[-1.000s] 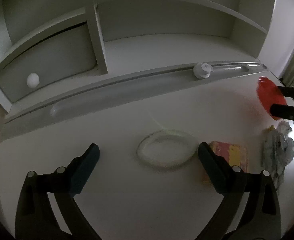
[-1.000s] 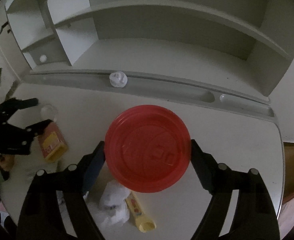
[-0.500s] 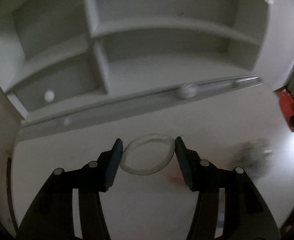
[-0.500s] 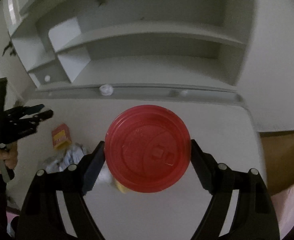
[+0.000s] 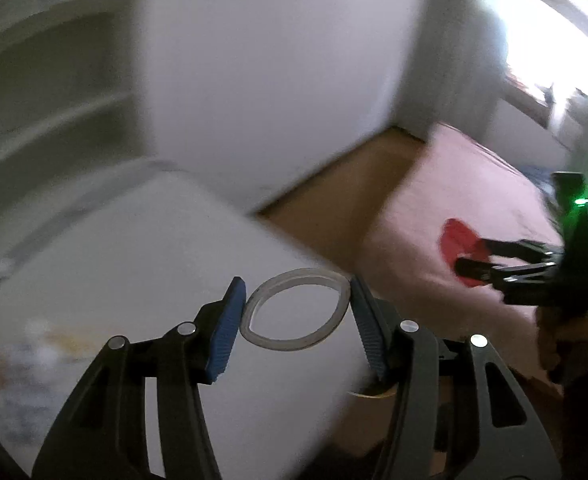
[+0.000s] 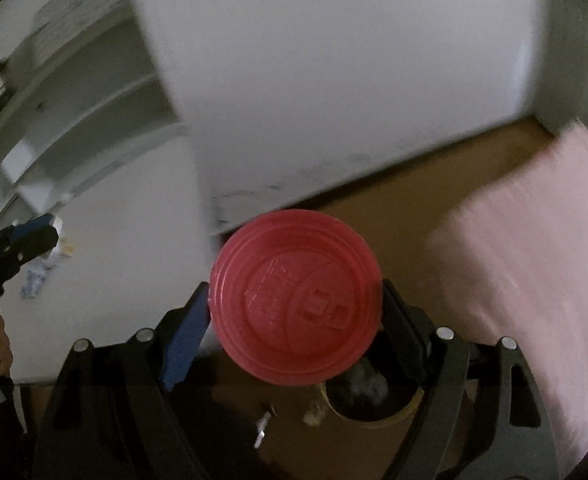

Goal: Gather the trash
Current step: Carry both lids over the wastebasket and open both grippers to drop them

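My left gripper [image 5: 294, 312] is shut on a clear plastic lid ring [image 5: 336, 280], squeezed oval between the blue pads, held in the air over the white desk's right edge [image 5: 285, 248]. My right gripper [image 6: 294, 312] is shut on a round red plastic lid [image 6: 296, 306], held above the brown floor past the desk's edge. The right gripper with the red lid [image 5: 456, 240] also shows at the right of the left wrist view. The left gripper [image 6: 25, 236] shows at the left edge of the right wrist view. Below the red lid sits a round bin opening [image 6: 368, 398] with dark contents.
Crumpled paper and packets [image 6: 37, 276] lie blurred on the desk at left. White shelves [image 6: 73, 120] stand behind the desk. A pink bed [image 6: 534, 280] fills the right side. A small white scrap [image 6: 262, 426] lies on the brown floor [image 6: 394, 208].
Both grippers have swung right, away from the shelves, off the desk toward the floor and bed. The left gripper closed on the clear ring and lifted it. The red lid stays gripped.
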The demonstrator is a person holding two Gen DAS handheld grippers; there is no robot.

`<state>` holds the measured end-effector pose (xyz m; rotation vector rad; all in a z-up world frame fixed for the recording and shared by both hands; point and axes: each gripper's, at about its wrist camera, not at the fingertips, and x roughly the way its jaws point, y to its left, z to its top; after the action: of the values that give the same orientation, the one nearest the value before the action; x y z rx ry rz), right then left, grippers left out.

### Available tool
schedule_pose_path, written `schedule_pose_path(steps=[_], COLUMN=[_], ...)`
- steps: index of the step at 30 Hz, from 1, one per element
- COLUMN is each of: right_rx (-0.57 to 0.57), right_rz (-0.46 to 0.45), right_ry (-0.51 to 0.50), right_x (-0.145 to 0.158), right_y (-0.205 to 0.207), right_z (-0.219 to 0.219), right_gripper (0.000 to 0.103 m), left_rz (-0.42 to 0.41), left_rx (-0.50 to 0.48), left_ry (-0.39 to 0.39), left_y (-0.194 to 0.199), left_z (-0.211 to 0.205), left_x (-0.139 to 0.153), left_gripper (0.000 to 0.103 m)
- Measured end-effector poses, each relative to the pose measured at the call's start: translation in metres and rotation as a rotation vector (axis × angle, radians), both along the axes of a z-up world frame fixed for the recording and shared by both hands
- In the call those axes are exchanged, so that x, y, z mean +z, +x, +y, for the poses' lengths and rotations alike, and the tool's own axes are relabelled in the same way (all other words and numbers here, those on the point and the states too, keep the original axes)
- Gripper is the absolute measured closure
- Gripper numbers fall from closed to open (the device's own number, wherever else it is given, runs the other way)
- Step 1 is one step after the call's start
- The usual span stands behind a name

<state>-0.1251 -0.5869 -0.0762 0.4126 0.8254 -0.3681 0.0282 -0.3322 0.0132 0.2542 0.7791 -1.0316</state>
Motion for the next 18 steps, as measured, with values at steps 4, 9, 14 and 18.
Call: schedule_pose_path(steps=[4, 9, 14, 18], right_rx=[-0.100, -0.149, -0.157, -0.161], right_rz=[0.027, 0.057, 0.109, 0.146], right_ry=[0.068, 0.181, 0.269, 0.336], right_x=[-0.033, -0.080, -0.129, -0.162], right_y=[-0.056, -0.089, -0.090, -0.078], right_z=[-0.036, -0.060, -0.071, -0.079], right_gripper=[0.023, 0.023, 0.023, 0.023], left_rz=[0.040, 0.055, 0.083, 0.102], left_rx=[-0.170, -0.304, -0.361, -0.376], left_ry=[0.002, 0.062, 0.148, 0.219], left_y=[-0.050, -0.087, -0.103, -0.096], left_z=[-0.067, -0.125, -0.164, -0.183], left_x=[-0.020, -0.063, -0.120, -0.161], left_gripper=[0.051, 0.051, 0.051, 0.051])
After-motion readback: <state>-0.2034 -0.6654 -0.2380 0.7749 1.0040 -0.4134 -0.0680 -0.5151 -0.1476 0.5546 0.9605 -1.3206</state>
